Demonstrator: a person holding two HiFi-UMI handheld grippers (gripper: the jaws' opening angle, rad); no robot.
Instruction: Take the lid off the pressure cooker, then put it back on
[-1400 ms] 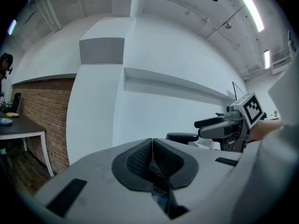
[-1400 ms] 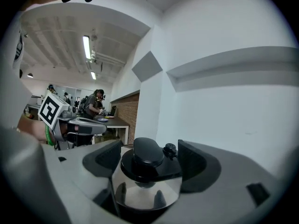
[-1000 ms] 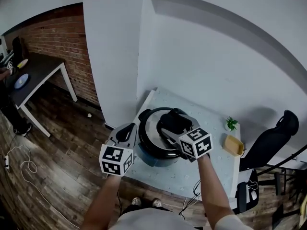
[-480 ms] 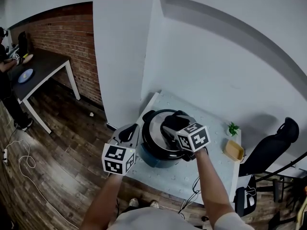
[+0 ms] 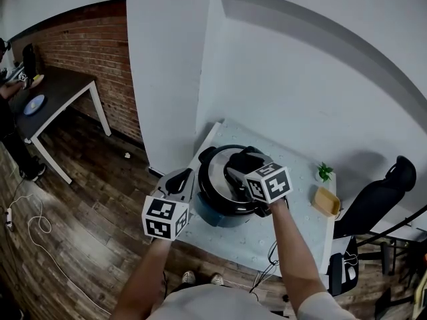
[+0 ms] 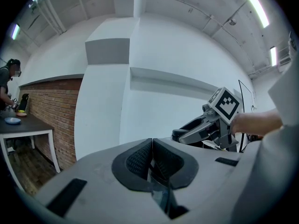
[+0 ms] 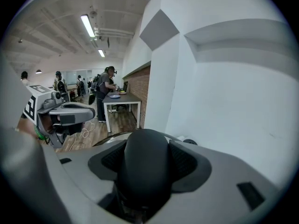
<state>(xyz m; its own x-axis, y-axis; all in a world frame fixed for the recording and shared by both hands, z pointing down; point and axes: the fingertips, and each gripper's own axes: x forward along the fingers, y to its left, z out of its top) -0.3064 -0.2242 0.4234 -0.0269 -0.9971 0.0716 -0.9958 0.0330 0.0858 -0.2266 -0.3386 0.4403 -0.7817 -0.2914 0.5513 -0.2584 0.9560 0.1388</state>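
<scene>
Head view, my right gripper (image 5: 241, 160) clamped on the lid handle (image 7: 142, 164), my left gripper (image 5: 179, 181) closed and empty beside the pressure cooker (image 5: 215, 215), pale table (image 5: 297, 229) beneath both, brick wall (image 5: 73, 45) and wood floor (image 5: 73, 239) beyond my left gripper

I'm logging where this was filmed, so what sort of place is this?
Probably an open-plan office or lab: a pressure cooker stands on a small table near an office chair, while people stand near a dark table under strip lights.

Dim, bluish cast; ceiling strip lights (image 7: 88, 26) glare (fisheye edges dark).
</scene>
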